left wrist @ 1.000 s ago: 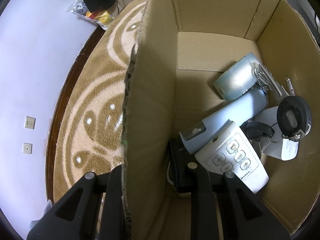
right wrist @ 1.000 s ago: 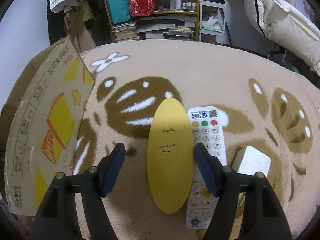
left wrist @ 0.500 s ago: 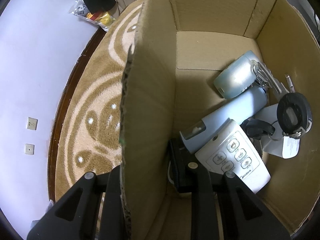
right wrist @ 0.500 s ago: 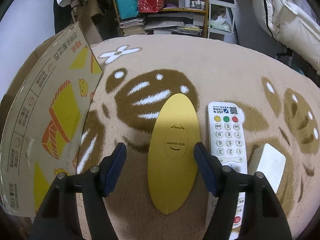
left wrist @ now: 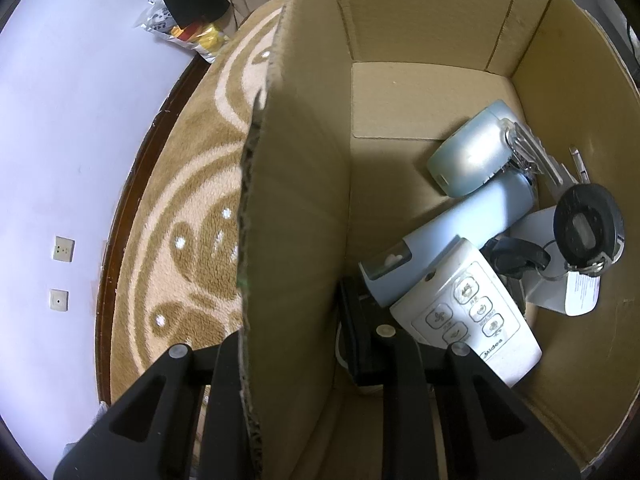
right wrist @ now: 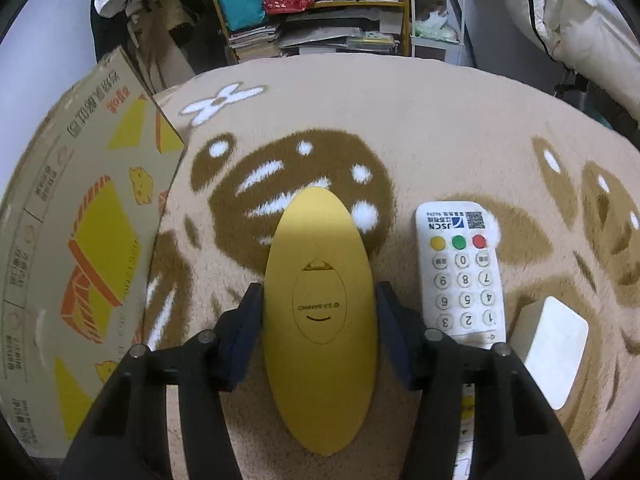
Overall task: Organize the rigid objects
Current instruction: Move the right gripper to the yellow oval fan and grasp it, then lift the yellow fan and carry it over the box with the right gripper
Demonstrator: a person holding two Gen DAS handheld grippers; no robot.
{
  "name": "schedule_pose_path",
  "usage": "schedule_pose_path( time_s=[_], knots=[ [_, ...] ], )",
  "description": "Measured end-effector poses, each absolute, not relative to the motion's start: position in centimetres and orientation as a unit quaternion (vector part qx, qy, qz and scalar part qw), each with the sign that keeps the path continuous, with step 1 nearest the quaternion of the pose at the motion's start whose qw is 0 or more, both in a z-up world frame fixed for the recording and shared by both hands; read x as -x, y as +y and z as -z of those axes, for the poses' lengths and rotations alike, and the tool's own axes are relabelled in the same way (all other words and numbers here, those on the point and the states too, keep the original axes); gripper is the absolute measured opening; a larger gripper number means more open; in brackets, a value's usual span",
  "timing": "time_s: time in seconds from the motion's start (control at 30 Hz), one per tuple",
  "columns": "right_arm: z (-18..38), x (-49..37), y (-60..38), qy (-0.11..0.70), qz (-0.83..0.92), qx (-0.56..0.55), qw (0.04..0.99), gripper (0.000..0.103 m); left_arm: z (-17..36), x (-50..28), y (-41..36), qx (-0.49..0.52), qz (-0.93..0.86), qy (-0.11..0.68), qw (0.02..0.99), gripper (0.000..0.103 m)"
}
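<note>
Several items in cardboard box (left wrist: 420, 40) (white remote (left wrist: 468, 316), blue bottle (left wrist: 460, 232), keys (left wrist: 532, 152))

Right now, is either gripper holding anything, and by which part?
The right gripper has its fingers against the long sides of the yellow oval case, around its middle. The left gripper straddles the cardboard box wall; whether it clamps it cannot be told.

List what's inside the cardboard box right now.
Inside the cardboard box: a white Midea remote on a pale blue bottle, a pale blue case, keys, a black round tape measure. A black object is mostly covered, unidentifiable.
</note>
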State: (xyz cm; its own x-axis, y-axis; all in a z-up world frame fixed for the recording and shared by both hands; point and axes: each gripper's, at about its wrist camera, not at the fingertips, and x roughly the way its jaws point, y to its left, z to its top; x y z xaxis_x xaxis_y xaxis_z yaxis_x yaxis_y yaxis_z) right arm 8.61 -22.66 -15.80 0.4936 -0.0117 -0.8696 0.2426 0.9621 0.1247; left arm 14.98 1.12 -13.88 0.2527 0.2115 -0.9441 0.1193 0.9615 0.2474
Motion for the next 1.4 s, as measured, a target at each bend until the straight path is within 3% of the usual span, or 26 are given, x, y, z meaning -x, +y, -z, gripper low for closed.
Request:
schedule_pose_path(
  time_s=[0.63, 0.8, 1.4],
  knots=[
    [15.1, -8.4, -22.5, 0.482, 0.099, -0.114, 0.863, 0.059, 13.8, -15.1, 1.1, -0.132, -0.028, 0.611, 0.78, 0.021],
    [13.1, -7.6, -23.7, 0.453, 0.094, -0.162, 0.872, 0.059, 13.7, -15.1, 1.3, -0.131, -0.028, 0.612, 0.779, 0.02],
    [3.8, -8.4, -20.0, 0.367, 0.028, -0.159, 0.916, 0.059, 13.7, -15.3, 1.2, -0.132, -0.026, 0.612, 0.779, 0.02]
  ],
)
